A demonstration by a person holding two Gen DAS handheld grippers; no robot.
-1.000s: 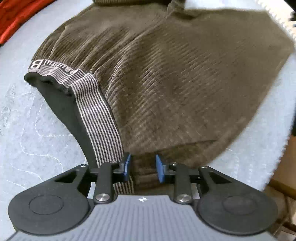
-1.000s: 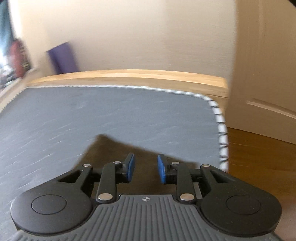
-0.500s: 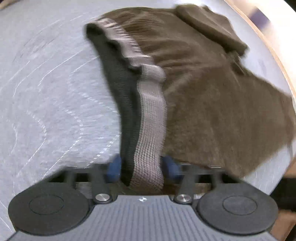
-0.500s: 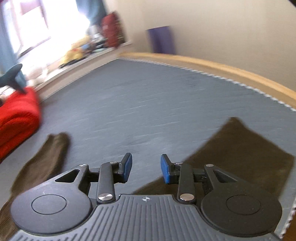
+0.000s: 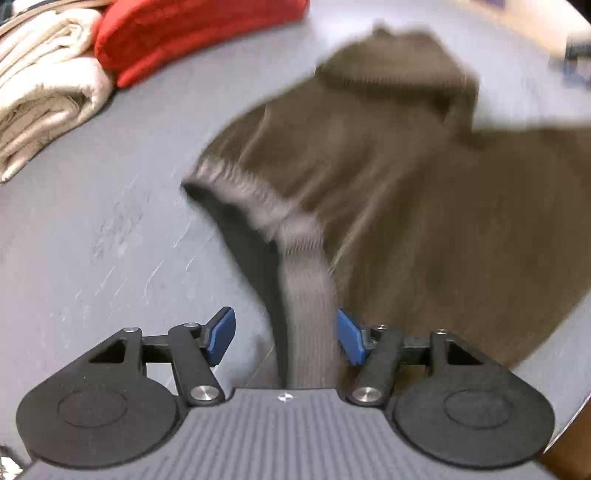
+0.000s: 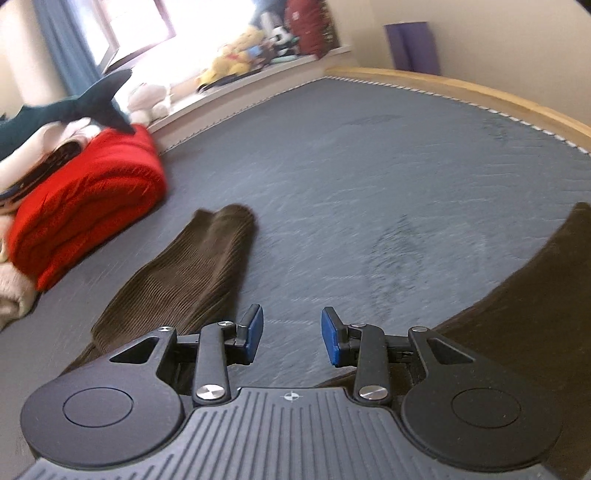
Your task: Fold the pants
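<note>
Left gripper [image 5: 284,338]: jaws opening, the striped grey waistband [image 5: 308,291] runs up between the blue pads [image 5: 221,334]; a clear gap shows on the left side, while the right pad sits at or just beside the band's edge, contact not certain through the blur. The brown ribbed pants [image 5: 424,206] lie spread on the grey quilted mattress [image 5: 92,258], waist opening facing the left wrist camera, dark inside of the waist visible left of the band. A folded red blanket [image 5: 192,33] and a cream blanket [image 5: 40,88] sit at the far left edge of the mattress, well apart from the pants. Right gripper [image 6: 291,334]: jaws partly open, nothing between the pads, only bare mattress [image 6: 388,177] behind the gap. In the right wrist view one pant leg [image 6: 192,273] stretches away to the left of the gripper, its end near the red blanket [image 6: 85,210]; another part of the pants [image 6: 524,314] lies at the right. A wooden bed frame [image 6: 461,88] borders the far side.
</note>
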